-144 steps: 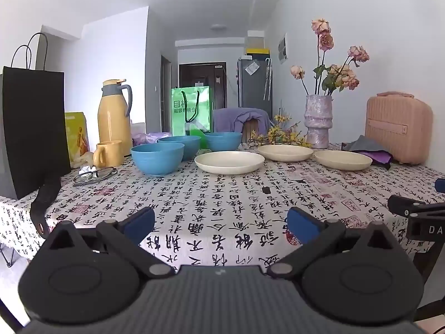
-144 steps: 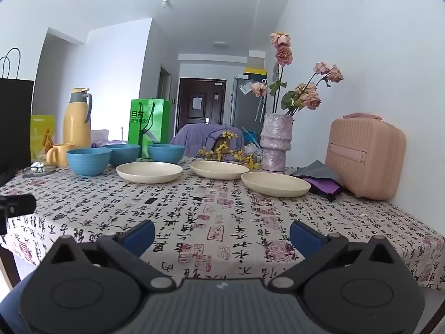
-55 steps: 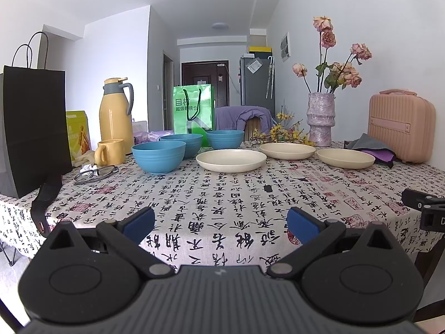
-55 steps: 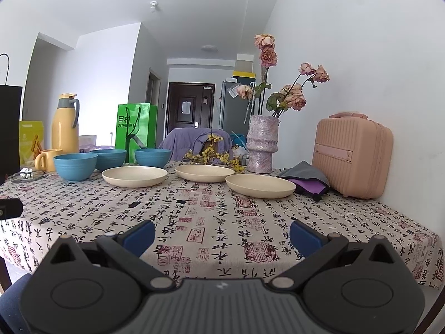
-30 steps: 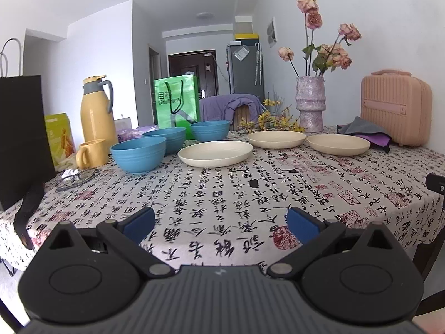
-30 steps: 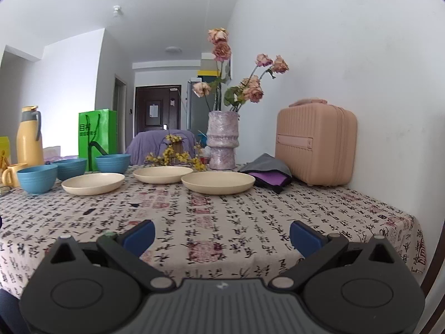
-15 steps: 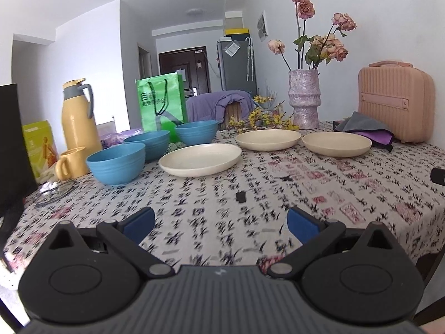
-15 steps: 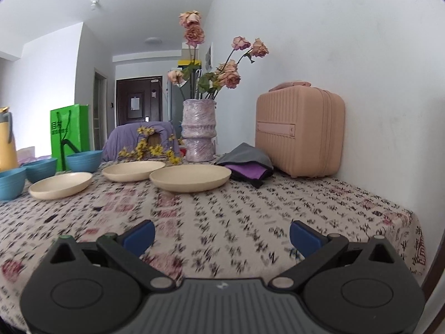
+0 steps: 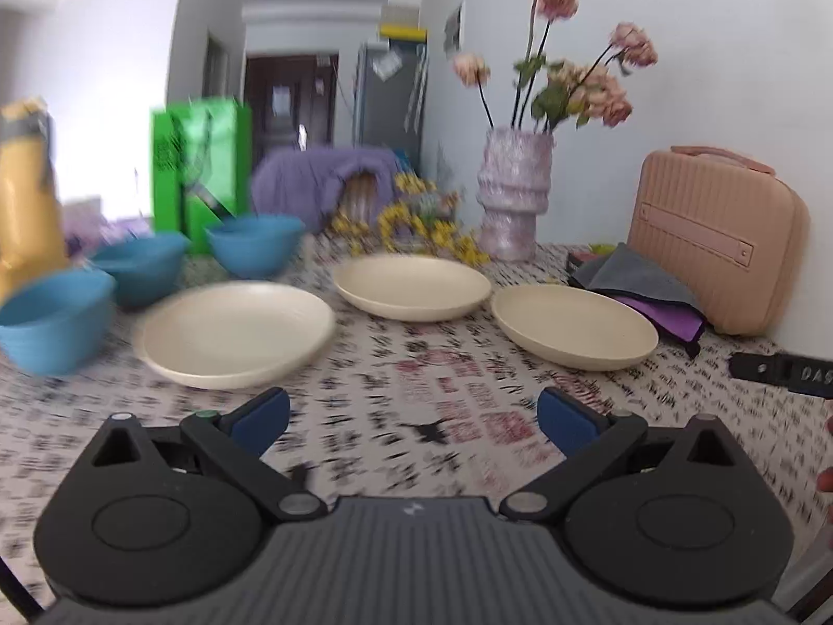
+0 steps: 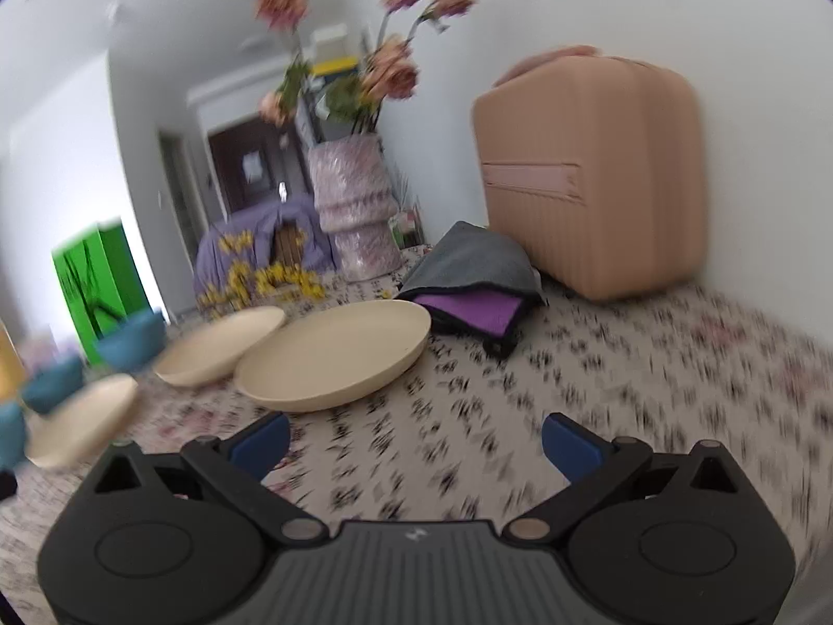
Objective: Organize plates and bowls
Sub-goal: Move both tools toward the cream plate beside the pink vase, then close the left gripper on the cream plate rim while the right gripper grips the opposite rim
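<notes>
Three cream plates lie on the patterned tablecloth: left plate (image 9: 234,333), middle plate (image 9: 411,286), right plate (image 9: 572,325). Three blue bowls (image 9: 52,320) (image 9: 140,268) (image 9: 255,245) sit in a row at the left. My left gripper (image 9: 414,411) is open and empty, hovering just short of the plates. My right gripper (image 10: 414,440) is open and empty too, low over the cloth, close behind the right plate (image 10: 333,357). The middle plate (image 10: 218,346) and left plate (image 10: 78,419) trail off to its left. Both views are motion-blurred.
A pink case (image 9: 718,239) (image 10: 588,166) stands by the wall at the right, with grey and purple cloths (image 10: 474,281) in front. A vase of flowers (image 9: 515,192) and yellow blossoms stand behind the plates. A yellow flask (image 9: 26,198) and green bag (image 9: 200,161) are at the left.
Both grippers have moved forward over the table toward the plates, which now look much larger. The right gripper has swung right and tilted. Both stay open.
</notes>
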A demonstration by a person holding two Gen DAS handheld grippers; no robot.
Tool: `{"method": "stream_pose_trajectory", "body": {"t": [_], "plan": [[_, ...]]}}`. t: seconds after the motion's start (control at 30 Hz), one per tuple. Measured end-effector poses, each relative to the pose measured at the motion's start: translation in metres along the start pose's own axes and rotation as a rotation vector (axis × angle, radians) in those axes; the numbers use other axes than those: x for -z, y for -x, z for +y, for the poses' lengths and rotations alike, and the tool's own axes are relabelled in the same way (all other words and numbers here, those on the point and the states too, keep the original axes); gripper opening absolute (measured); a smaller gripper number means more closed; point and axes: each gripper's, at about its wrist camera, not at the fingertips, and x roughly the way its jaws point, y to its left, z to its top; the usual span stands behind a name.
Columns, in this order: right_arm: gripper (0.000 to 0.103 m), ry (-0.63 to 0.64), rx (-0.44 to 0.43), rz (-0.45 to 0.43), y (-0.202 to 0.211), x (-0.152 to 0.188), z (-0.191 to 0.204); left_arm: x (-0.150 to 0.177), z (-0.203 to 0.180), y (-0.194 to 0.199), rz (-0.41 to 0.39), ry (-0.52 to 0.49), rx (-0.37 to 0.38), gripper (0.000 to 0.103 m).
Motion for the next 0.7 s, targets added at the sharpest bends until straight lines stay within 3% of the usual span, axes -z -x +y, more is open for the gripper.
{"method": "stream_pose_trajectory", "body": {"t": [0.1,0.2,0.27,0.4,0.47,0.53,0.6,0.67,0.7], "plan": [[0.103,0.027,-0.016,0.077,-0.041,-0.024,-0.005,-0.018,-0.005,-0.045,0.065,0.14,0.008,0.103],[0.101,0.095,-0.023,0.126,-0.084,-0.043,-0.004,-0.036,-0.017,-0.1,0.16,0.193,0.034,0.103],[0.092,0.112,-0.033,0.181,-0.115,-0.052,-0.004,-0.041,-0.025,-0.136,0.221,0.208,0.057,0.103],[0.077,0.056,-0.062,0.286,-0.164,-0.059,-0.007,-0.045,-0.042,-0.19,0.252,0.207,0.139,0.103],[0.067,0.029,-0.082,0.292,-0.179,-0.062,-0.008,-0.045,-0.049,-0.21,0.279,0.205,0.112,0.097],[0.065,0.015,-0.093,0.295,-0.192,-0.064,-0.009,-0.048,-0.055,-0.224,0.264,0.184,0.081,0.079],[0.061,0.002,-0.088,0.279,-0.201,-0.066,-0.01,-0.052,-0.059,-0.235,0.262,0.169,0.076,0.068],[0.044,0.0,-0.082,0.28,-0.21,-0.07,-0.01,-0.054,-0.06,-0.242,0.257,0.174,0.075,0.052],[0.039,0.012,-0.068,0.283,-0.213,-0.071,-0.008,-0.054,-0.062,-0.245,0.26,0.164,0.066,0.036]]}}
